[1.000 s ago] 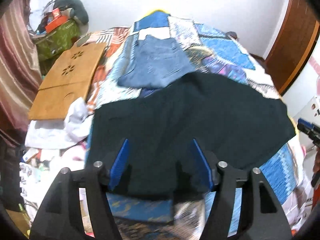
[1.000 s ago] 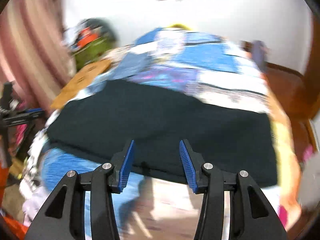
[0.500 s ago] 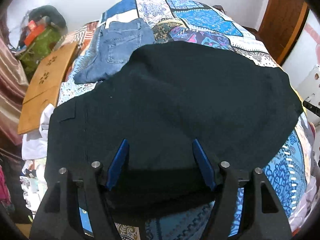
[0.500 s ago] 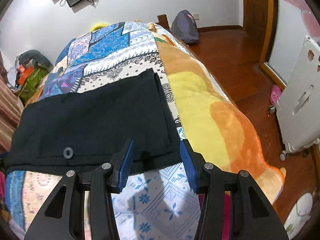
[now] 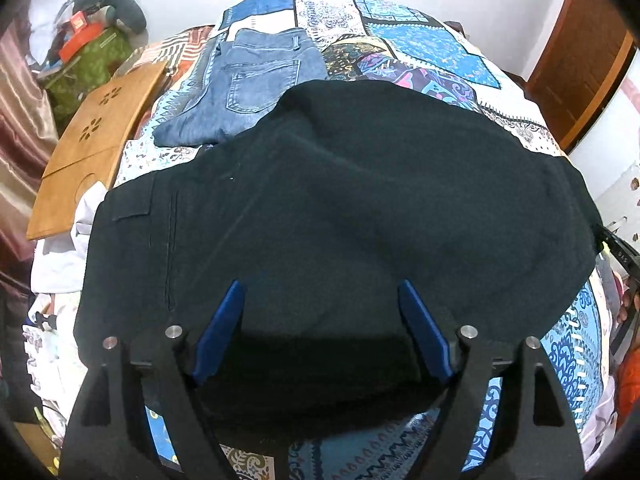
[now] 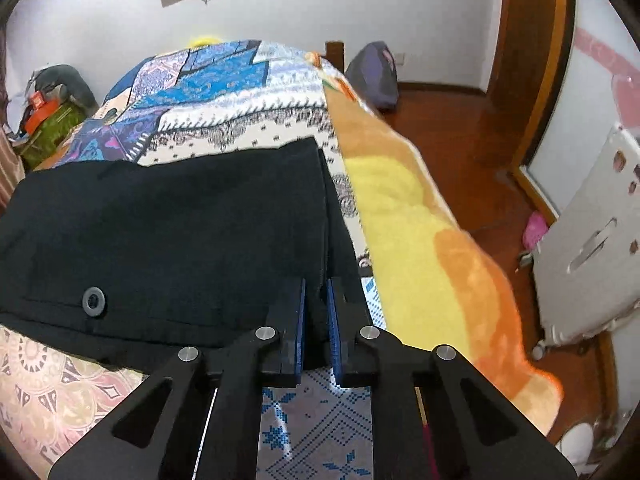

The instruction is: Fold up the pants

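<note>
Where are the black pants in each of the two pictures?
Left wrist view: the black pants fill the middle, spread over the patterned bedspread, running under the open left tongs.
Right wrist view: the pants lie at the left and middle; the right tongs are closed on their near right corner.
Shared landmark: the green bag with an orange box on top, far left in both.

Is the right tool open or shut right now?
Shut: the right tool has its blue pads nearly together, pinching the edge of the black pants.
</note>
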{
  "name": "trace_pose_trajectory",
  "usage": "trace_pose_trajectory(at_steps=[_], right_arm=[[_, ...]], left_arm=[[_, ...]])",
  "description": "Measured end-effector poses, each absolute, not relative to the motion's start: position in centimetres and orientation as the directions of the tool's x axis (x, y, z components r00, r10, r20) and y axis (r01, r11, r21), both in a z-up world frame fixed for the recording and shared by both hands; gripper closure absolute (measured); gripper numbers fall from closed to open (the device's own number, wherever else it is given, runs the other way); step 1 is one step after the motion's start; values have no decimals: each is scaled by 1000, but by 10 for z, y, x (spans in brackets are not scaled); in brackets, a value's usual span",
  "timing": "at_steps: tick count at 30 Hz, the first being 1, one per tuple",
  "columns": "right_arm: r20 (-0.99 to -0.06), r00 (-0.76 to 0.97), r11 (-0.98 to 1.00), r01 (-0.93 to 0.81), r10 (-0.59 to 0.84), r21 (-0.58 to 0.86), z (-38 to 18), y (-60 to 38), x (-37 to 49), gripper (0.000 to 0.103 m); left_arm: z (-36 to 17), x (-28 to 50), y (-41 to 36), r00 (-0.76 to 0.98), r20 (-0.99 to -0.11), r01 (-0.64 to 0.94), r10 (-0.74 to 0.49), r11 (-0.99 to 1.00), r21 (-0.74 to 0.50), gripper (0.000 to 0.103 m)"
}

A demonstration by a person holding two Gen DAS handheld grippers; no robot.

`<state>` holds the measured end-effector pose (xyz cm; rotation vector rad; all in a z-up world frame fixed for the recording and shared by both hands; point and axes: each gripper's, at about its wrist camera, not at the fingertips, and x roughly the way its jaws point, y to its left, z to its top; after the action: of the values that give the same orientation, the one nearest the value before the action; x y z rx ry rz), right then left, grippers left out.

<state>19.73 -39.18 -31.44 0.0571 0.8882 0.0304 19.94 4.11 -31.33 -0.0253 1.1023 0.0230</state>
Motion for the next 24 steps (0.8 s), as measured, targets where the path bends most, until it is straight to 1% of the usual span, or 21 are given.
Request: trace_pose_trajectory(at_steps=[1, 4, 5, 7, 9, 12, 15, 16, 17, 18, 19, 20, 24], right_arm=[[-766, 642, 999, -5, 32, 38, -311, -389, 195, 96], [-722, 689, 994, -28, -54, -101, -300, -377, 188, 97], [-727, 683, 991, -26, -76, -128, -301, -380, 189, 97], [-774, 632, 999, -16, -29, -50, -312, -394, 196, 97], [-802, 597, 1000, 18, 9, 25, -325, -409, 199, 97], [-803, 595, 1000, 20, 3, 18, -322, -410, 200, 97], [-809, 588, 999, 32, -17, 3, -312, -413, 201, 90], [-809, 588, 999, 46, -14, 16, -306, -417, 200, 86], [-808, 589, 997, 64, 5, 52, -299, -424, 197, 77], [-806, 592, 993, 79, 27, 92, -295, -427, 194, 72], [-798, 599, 985, 94, 63, 147, -290, -431, 191, 63], [-785, 612, 974, 104, 95, 199, -287, -434, 188, 60], [-759, 628, 934, 139, 174, 329, -280, -441, 173, 58]], left_arm=[[-313, 200, 41, 451, -893, -29, 8, 1000, -6, 22], [-311, 200, 39, 449, -893, -8, 20, 1000, 19, 22], [-310, 199, 38, 449, -893, -3, 23, 1000, 24, 22], [-307, 198, 37, 446, -895, 13, 29, 999, 39, 22], [-304, 197, 36, 451, -892, 29, 38, 998, 57, 22], [-294, 199, 31, 466, -883, 56, 53, 994, 89, 22], [-278, 206, 22, 494, -869, 84, 40, 992, 94, 22], [-270, 210, 16, 510, -860, 104, 25, 990, 91, 22], [-263, 215, 11, 522, -853, 118, 15, 989, 90, 22], [-257, 220, 4, 535, -845, 135, 5, 987, 91, 22], [-252, 225, -2, 544, -839, 148, -4, 985, 92, 22], [-248, 230, -10, 554, -832, 165, -15, 982, 92, 22], [-242, 255, -45, 559, -825, 233, -75, 970, 70, 22]])
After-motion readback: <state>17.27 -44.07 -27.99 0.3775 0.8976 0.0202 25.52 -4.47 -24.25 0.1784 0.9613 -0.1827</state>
